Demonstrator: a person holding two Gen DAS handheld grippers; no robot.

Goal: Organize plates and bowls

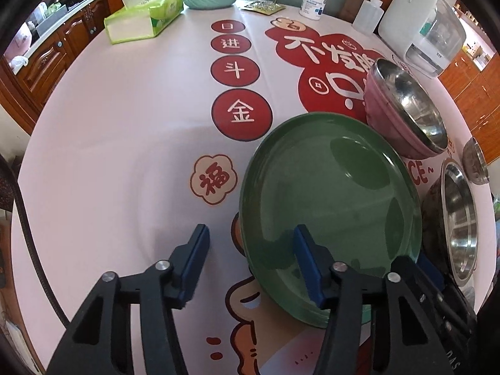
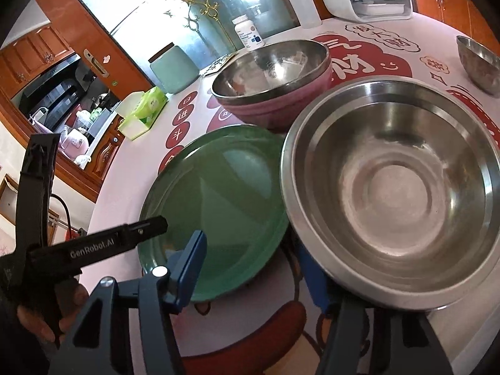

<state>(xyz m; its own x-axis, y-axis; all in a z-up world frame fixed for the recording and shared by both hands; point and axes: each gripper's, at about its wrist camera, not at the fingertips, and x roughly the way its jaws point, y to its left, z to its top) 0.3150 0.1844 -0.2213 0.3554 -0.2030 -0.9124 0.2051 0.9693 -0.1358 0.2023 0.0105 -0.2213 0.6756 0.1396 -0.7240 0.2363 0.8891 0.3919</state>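
Your left gripper (image 1: 250, 259) is straddling the green plate's (image 1: 328, 200) near rim on the table (image 1: 125, 156), jaws standing apart.

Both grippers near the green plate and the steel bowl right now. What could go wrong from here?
1. The left gripper straddles the near rim of the green plate, jaws open. Closing on a glossy rim could let the plate slip or tilt.
2. The large steel bowl sits right beside the plate; lifting the plate may knock it.
3. The right gripper is close beside the left; the two may collide.
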